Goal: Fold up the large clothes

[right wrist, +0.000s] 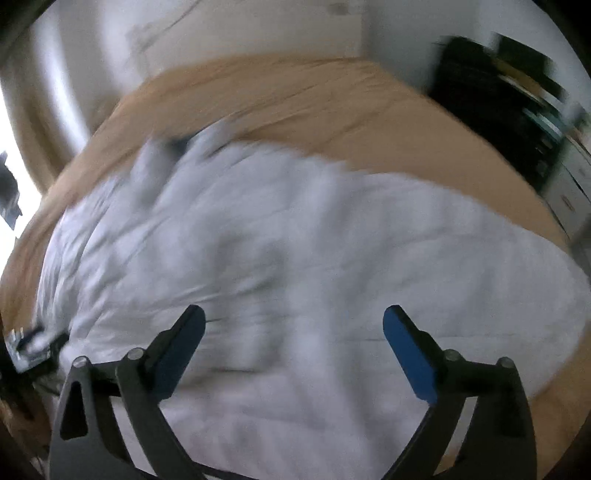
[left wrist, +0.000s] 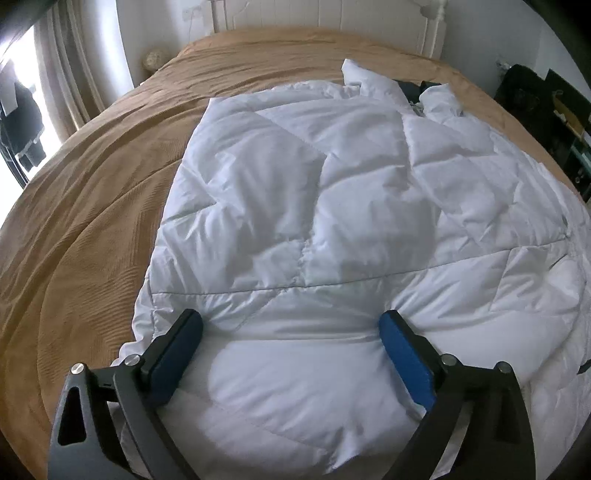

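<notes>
**Puffy white coat laid out for folding**

Tan bedspread (left wrist: 92,229) covers the bed, and the white quilted coat (left wrist: 332,192) lies spread across it, collar toward the headboard (left wrist: 332,18). It looks thick and puffy, with diagonal stitching, and one side seems already turned over the middle. The left claw (left wrist: 291,325) hangs spread wide over the near hem, pinching nothing. The right claw (right wrist: 293,321) is likewise spread and empty above the coat; its view is blurred. Both seem placed to take the hem.
</notes>
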### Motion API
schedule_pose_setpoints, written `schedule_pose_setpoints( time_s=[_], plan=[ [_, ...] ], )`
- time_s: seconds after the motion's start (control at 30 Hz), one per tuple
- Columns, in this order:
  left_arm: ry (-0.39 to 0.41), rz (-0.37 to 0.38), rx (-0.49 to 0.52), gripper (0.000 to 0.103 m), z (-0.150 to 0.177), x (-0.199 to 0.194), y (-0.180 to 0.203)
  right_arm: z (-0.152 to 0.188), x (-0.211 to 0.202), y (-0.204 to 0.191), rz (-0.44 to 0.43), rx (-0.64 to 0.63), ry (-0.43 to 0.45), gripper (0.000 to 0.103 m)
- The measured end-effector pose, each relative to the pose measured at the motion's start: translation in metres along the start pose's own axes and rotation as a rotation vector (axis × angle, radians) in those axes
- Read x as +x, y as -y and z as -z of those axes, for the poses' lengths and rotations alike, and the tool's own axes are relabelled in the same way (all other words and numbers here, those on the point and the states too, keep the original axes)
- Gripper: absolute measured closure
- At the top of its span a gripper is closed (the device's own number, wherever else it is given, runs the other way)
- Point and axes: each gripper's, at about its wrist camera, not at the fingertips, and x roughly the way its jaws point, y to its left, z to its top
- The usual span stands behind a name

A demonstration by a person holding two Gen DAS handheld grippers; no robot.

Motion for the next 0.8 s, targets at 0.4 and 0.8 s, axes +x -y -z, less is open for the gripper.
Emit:
schedule_pose_setpoints(
  time_s=[0.4,0.8],
  plan=[
    [0.015,-0.013,0.006,0.001,0.003,0.001,0.005,0.046,-0.017,0.342,0.229,0.695,-0.039,0.001],
    [0.021,-0.020,0.006,0.001,0.005,0.001,0.008,0.059,0.021,0.371,-0.086,0.848,0.068,0.078]
  ],
)
